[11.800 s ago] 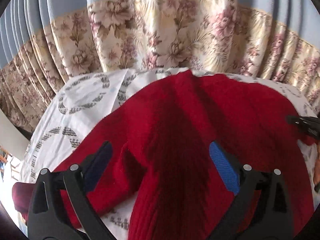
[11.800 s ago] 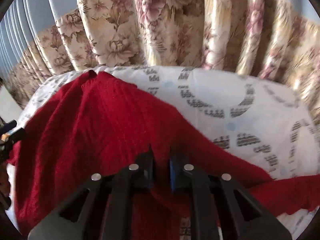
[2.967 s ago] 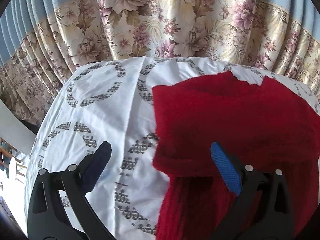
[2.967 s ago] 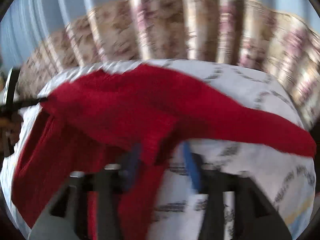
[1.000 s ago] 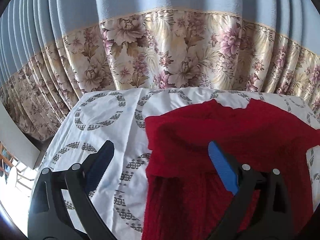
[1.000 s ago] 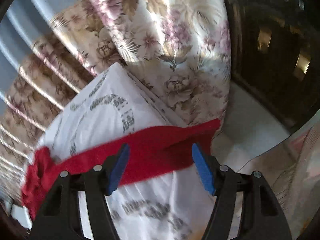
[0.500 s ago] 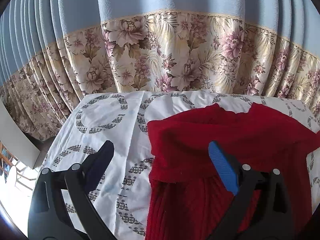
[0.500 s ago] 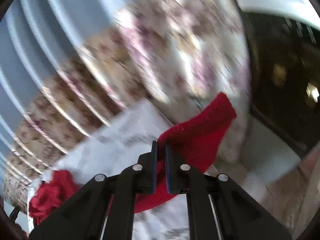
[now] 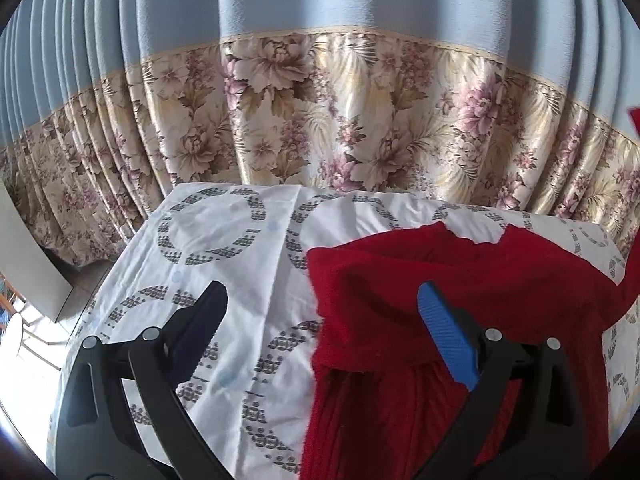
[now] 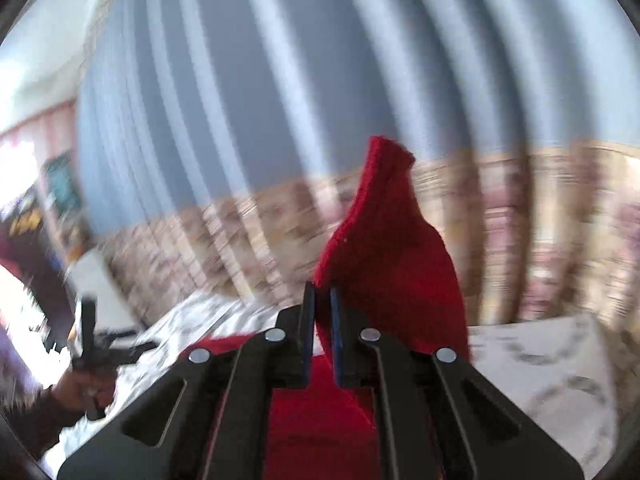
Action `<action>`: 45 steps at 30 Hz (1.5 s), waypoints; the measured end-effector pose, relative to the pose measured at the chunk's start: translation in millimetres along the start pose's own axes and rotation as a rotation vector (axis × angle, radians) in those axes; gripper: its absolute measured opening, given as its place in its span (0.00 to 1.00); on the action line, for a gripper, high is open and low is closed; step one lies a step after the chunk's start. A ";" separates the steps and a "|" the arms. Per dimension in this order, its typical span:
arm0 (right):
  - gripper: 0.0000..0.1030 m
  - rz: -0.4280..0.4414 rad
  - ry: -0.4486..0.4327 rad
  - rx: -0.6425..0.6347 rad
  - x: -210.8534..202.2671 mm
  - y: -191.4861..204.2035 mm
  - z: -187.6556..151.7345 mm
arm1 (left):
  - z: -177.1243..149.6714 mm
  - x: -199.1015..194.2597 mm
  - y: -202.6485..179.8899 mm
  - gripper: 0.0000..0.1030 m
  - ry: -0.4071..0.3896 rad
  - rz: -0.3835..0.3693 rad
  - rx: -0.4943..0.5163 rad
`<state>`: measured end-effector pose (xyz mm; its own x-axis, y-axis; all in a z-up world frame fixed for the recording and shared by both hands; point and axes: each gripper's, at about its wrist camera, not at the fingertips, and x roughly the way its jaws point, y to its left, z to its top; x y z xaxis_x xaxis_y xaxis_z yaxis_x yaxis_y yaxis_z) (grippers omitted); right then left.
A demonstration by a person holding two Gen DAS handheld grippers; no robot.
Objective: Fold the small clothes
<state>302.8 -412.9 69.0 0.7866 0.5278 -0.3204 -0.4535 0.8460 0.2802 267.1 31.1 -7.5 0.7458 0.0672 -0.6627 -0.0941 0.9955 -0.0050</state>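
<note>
Left gripper [image 9: 320,328], jaws spread wide and holding nothing, poised above the white patterned sheet [image 9: 224,240], its right finger over the red sweater [image 9: 460,292] lying partly folded on the sheet's right side. Right gripper [image 10: 321,308], jaws pinched together on a sweater sleeve [image 10: 384,248], held raised before the blue-and-floral curtain [image 10: 280,100]; view blurred.

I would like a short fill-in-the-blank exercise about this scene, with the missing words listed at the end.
1. The right gripper is shut on the ____ of the red sweater.
2. The left gripper hovers with its fingers ____.
3. The sweater lies on a white sheet printed with grey ____.
4. Behind the sheet hangs a blue curtain with a ____ border.

Missing words: sleeve; open; circles; floral
</note>
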 end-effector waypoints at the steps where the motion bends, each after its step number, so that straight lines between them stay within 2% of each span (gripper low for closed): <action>1: 0.07 0.028 0.035 -0.028 21.3 20.7 -5.1 | 0.3 1.1 3.3 0.93 0.004 0.005 -0.005; 5: 0.10 0.120 0.183 -0.104 93.4 82.0 -40.4 | -0.7 7.3 13.1 0.93 0.026 0.022 -0.021; 6: 0.24 0.133 0.236 -0.117 108.6 91.3 -50.0 | -1.1 10.3 15.7 0.94 0.036 0.023 -0.021; 7: 0.55 0.106 0.283 -0.142 121.3 101.5 -60.7 | -1.1 12.2 16.7 0.94 0.044 0.022 -0.020; 8: 0.65 0.085 0.288 -0.159 124.0 105.8 -67.4 | -1.6 14.3 17.4 0.94 0.054 0.016 -0.016; 10: 0.66 0.052 0.258 -0.183 112.8 106.6 -74.6 | -3.6 16.2 16.0 0.94 0.061 0.012 -0.009; 11: 0.66 0.005 0.251 -0.187 106.8 103.3 -76.8 | -4.4 17.1 14.3 0.95 0.063 0.008 -0.006; 14: 0.67 -0.209 0.222 -0.202 69.8 66.3 -80.6 | -4.4 22.6 4.6 0.95 0.075 -0.018 0.006; 15: 0.69 -0.247 0.221 -0.190 57.3 51.8 -84.2 | -3.9 24.3 0.6 0.95 0.078 -0.029 0.009; 20: 0.69 -0.309 0.271 -0.105 29.1 -9.1 -101.8 | 0.3 48.4 -29.6 0.96 0.114 -0.099 0.035; 22: 0.69 -0.313 0.284 -0.081 23.5 -22.5 -111.9 | -0.4 59.7 -44.3 0.96 0.134 -0.153 0.043; 26: 0.70 -0.314 0.290 -0.051 21.1 -32.6 -124.9 | 1.7 70.4 -79.8 0.97 0.119 -0.186 0.077; 30: 0.72 -0.373 0.286 -0.090 22.0 -37.2 -127.9 | 2.8 90.6 -116.4 0.97 0.177 -0.187 0.112; 33: 0.72 -0.404 0.309 -0.121 27.7 -41.3 -130.2 | 0.8 101.2 -135.0 0.95 0.212 -0.220 0.126; 35: 0.72 -0.383 0.308 -0.112 27.8 -41.8 -130.1 | -2.9 103.4 -148.9 0.83 0.208 -0.217 0.153; 37: 0.72 -0.338 0.299 -0.104 28.6 -41.2 -130.8 | -6.4 102.7 -159.4 0.38 0.206 -0.229 0.182; 39: 0.72 -0.331 0.305 -0.127 32.8 -37.1 -132.8 | -6.2 98.2 -159.9 0.13 0.197 -0.252 0.183; 41: 0.72 -0.349 0.321 -0.163 40.9 -31.4 -134.9 | -3.3 84.2 -157.5 0.07 0.159 -0.251 0.182; 45: 0.71 -0.339 0.325 -0.199 53.8 -22.6 -136.7 | 3.5 58.6 -144.3 0.07 0.105 -0.237 0.158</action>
<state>298.1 -393.3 -78.2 0.7471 0.1900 -0.6370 -0.2910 0.9551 -0.0565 326.8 -108.3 -43.0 0.6618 -0.1669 -0.7308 0.1841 0.9812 -0.0573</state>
